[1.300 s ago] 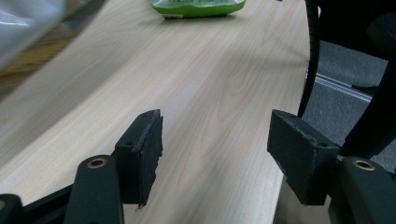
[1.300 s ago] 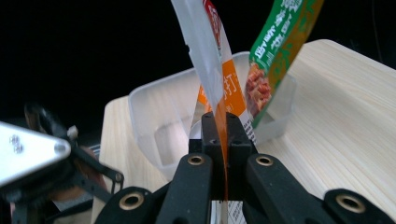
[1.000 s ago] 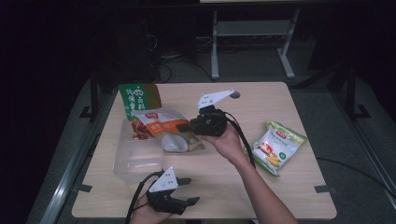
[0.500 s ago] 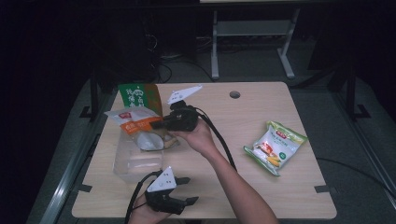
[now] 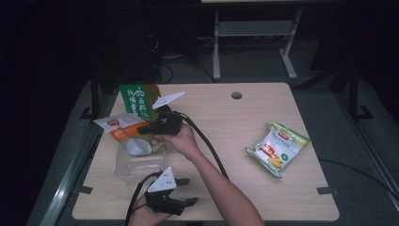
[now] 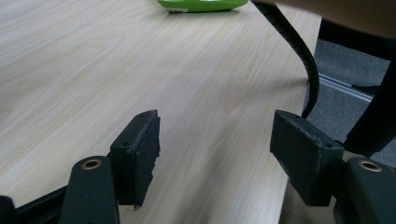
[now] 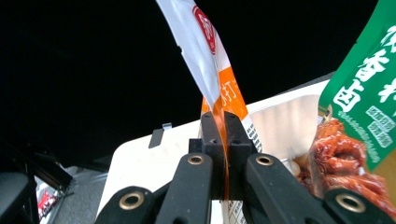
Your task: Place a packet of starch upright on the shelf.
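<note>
Clamping the white-and-orange packet point(image 7: 219, 88) by its edge, the right gripper point(image 5: 149, 128) holds its jaws together on the film; in the right gripper view the packet rises straight up from the pads. Just below and in front of that gripper sits the clear plastic tub point(image 5: 123, 165), with the packet's lower end hanging over its far rim. A green packet point(image 5: 136, 99) stands tilted just beyond the gripper, at the tub's far end, and reddish-brown food point(image 7: 343, 161) shows under it. The table's point(image 5: 235, 127) left edge runs close beside the tub, so little room lies on that side; to the gripper's other side the bare tabletop stretches wide, up to a green-and-yellow snack bag point(image 5: 277, 148) well apart.

The left gripper point(image 5: 181, 203) rests near the table's front edge, jaws apart with nothing between them, just short of the tub's near wall.
</note>
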Motion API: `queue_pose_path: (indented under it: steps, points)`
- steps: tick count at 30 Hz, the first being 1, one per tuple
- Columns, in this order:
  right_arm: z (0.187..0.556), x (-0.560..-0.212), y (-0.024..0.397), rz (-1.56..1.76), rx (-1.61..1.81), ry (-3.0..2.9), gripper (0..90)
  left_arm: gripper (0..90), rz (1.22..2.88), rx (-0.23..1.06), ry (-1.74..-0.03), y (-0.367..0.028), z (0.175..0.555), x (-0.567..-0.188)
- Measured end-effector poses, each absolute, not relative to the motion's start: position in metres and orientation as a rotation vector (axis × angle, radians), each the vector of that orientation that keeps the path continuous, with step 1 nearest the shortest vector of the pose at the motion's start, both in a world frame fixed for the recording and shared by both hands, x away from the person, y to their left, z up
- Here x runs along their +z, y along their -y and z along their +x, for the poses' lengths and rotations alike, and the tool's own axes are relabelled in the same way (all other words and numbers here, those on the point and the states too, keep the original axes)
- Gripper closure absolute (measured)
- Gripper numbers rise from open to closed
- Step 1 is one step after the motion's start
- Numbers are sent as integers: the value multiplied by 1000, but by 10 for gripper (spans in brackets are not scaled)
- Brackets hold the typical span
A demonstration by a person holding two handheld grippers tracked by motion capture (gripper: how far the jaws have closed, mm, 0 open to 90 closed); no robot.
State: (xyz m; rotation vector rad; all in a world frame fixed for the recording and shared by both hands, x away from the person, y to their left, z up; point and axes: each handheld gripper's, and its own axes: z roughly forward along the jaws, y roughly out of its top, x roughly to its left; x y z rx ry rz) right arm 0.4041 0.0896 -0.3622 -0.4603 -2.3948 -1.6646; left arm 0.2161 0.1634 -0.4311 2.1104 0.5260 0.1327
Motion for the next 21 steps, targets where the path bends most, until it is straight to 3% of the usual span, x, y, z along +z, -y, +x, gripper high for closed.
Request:
queue_pose_path:
  steps: [10,17,21]
  points:
    - [405,-392,-99,-533,-1645,2366,896,327,2126,134,-516,-164,215,-432]
    - [400,-386,-93,-490,-1563,2498,836,328,2124,134,-518,-162,215,-433]
    - [399,-384,-86,-494,-1522,2544,868,327,2124,131,-518,-161,215,-433]
